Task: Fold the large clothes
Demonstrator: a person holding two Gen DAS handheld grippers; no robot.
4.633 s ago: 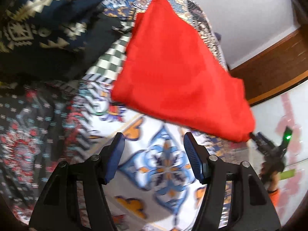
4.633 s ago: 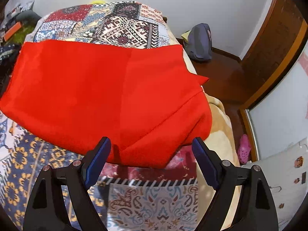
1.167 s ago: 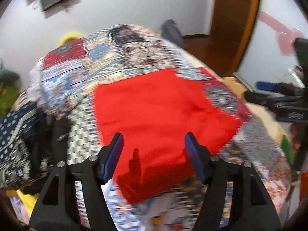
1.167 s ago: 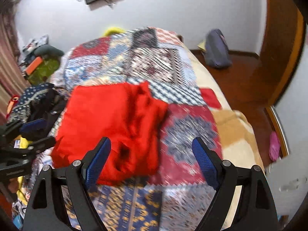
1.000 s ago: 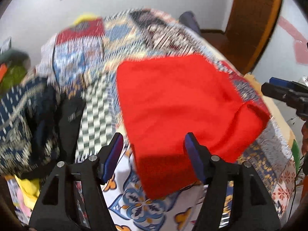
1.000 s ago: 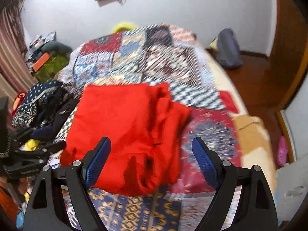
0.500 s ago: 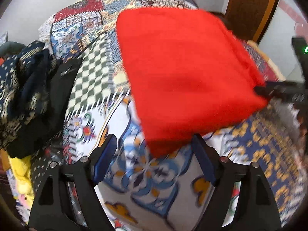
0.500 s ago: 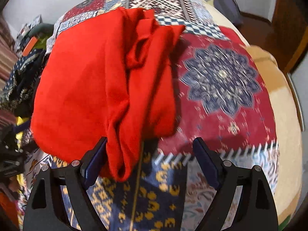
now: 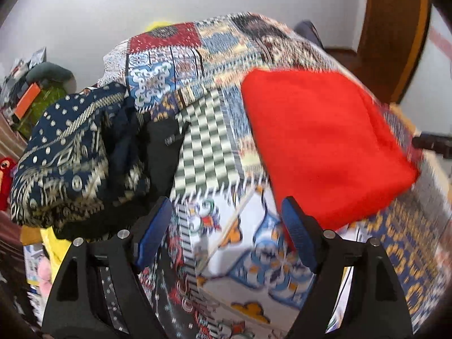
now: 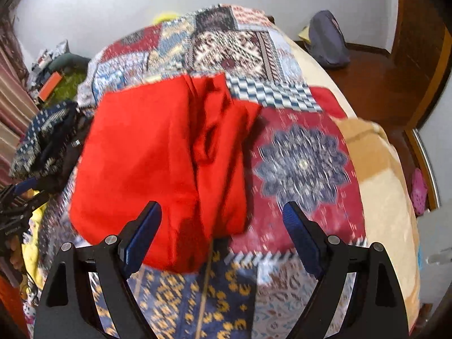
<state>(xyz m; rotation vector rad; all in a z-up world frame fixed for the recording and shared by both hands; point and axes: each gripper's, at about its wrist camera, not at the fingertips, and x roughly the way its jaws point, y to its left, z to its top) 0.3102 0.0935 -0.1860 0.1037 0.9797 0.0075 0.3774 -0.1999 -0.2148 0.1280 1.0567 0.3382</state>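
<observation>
Looking at half a second back, both grippers, left (image 9: 226, 234) and right (image 10: 221, 236), have pulled away, jaws apart and empty, leaving the red garment (image 10: 158, 155) folded on the bedspread (image 10: 305, 152), so this fold looks done.

We list: red garment (image 10: 158, 152), soft matt cloth, creased along its right side; patchwork bedspread (image 10: 302, 158), printed cloth, matt; navy patterned fabric (image 9: 65, 152), woven-looking cloth; left gripper (image 9: 226, 234) and right gripper (image 10: 221, 233), black matt plastic bodies, blue textured pads (image 9: 296, 234), small bright metal pins; door (image 9: 392, 28) and floor (image 10: 373, 79), glossy brown wood; wall (image 10: 84, 8), smooth matt paint.
</observation>
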